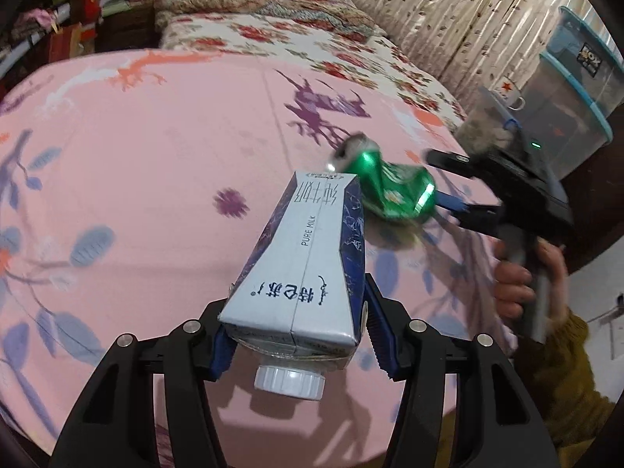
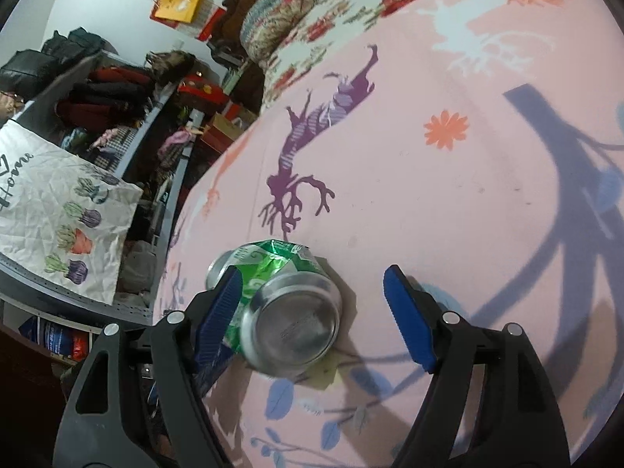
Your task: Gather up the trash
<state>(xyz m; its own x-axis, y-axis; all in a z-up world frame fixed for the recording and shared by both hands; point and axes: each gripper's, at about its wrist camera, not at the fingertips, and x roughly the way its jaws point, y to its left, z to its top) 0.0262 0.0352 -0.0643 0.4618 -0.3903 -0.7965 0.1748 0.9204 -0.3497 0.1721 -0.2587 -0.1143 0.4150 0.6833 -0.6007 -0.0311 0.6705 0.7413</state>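
Two pieces of trash are in view over a pink sheet (image 1: 156,179) on a bed. The left gripper (image 1: 296,335) is clamped on a milk carton (image 1: 304,273): both blue pads press the carton's sides near its capped end, and the white cap (image 1: 289,383) points back toward the camera. The carton is held clear of the sheet, its far end just beside the can. The crushed green can (image 2: 284,308) lies on the sheet between the fingers of the right gripper (image 2: 312,312). The left pad (image 2: 218,316) is at the can's side; the right pad (image 2: 407,319) stands apart from it, so the jaws are released. A hand (image 1: 518,277) holds the right gripper's handle.
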